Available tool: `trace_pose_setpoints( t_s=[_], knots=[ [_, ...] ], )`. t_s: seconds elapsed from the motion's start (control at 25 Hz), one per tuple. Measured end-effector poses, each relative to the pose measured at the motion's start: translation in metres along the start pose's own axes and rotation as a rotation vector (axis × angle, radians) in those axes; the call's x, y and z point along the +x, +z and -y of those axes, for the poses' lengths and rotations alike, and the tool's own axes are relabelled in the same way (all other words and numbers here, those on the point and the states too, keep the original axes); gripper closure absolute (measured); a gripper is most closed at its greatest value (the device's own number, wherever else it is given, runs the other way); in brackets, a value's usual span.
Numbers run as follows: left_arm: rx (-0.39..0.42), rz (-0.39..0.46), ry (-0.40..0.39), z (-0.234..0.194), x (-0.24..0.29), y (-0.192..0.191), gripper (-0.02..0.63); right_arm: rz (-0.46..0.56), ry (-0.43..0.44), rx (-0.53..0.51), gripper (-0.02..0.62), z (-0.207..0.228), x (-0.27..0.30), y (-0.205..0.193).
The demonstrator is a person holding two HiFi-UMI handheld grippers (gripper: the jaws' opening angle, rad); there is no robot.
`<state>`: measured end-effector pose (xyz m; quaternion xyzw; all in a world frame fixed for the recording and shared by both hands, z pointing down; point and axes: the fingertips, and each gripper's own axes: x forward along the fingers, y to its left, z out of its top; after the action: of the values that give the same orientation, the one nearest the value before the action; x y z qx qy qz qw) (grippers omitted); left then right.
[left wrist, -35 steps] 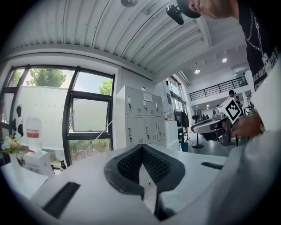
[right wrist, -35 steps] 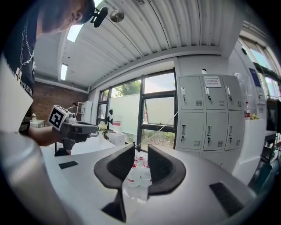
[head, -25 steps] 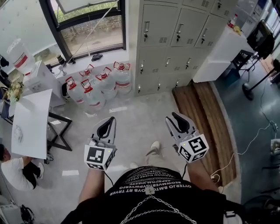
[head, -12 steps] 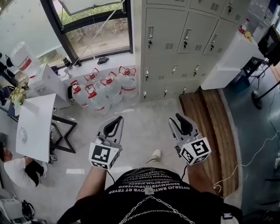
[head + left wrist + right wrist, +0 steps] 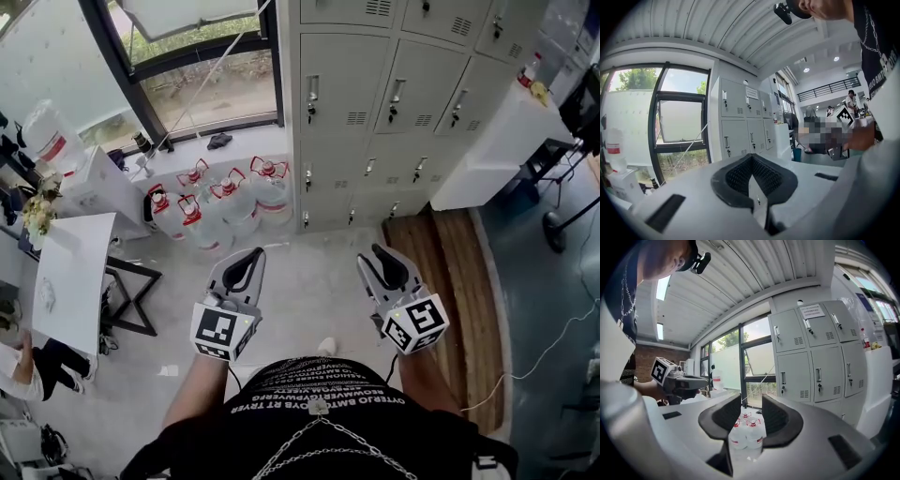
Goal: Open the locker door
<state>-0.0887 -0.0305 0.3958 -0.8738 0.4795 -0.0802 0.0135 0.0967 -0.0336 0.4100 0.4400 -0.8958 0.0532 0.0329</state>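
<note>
A bank of grey lockers (image 5: 375,94) stands ahead, all doors closed, each with a small handle and lock. It also shows in the left gripper view (image 5: 736,117) and the right gripper view (image 5: 811,352). Both grippers hang in the air over the floor, well short of the lockers. My left gripper (image 5: 249,258) is shut, its pads meeting at the tips (image 5: 752,157), with nothing in it. My right gripper (image 5: 380,255) is open, with a gap between its pads (image 5: 751,401) and nothing between them.
Several big water jugs (image 5: 225,202) stand under the window (image 5: 202,75) left of the lockers. A white table (image 5: 70,281) is at the left with a person (image 5: 37,361) by it. A white counter (image 5: 487,131) and a wooden floor strip (image 5: 450,272) lie to the right.
The lockers and jugs have drawn nearer and shifted in the head view as the person steps toward them. Both grippers keep about the same pose.
</note>
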Motion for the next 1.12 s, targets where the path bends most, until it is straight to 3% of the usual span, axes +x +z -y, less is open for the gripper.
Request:
trace_pose_setpoints(
  t_s=[0.24, 0.48, 0.8, 1.12],
  knots=[
    [-0.001, 0.031, 0.037, 0.008, 0.044, 0.022, 0.607, -0.018, 0.038, 0.001, 0.468, 0.044, 0.001, 0.000],
    [-0.006, 0.001, 0.055, 0.010, 0.067, 0.020, 0.607, -0.040, 0.063, 0.010, 0.468, 0.080, 0.006, -0.008],
    [-0.029, -0.043, 0.098, -0.003, 0.069, 0.002, 0.607, -0.056, 0.130, 0.028, 0.468, 0.077, 0.035, -0.017],
    [-0.034, -0.021, 0.074, -0.042, 0.102, 0.003, 0.607, -0.054, 0.103, 0.024, 0.468, 0.085, 0.081, -0.006]
  ],
)
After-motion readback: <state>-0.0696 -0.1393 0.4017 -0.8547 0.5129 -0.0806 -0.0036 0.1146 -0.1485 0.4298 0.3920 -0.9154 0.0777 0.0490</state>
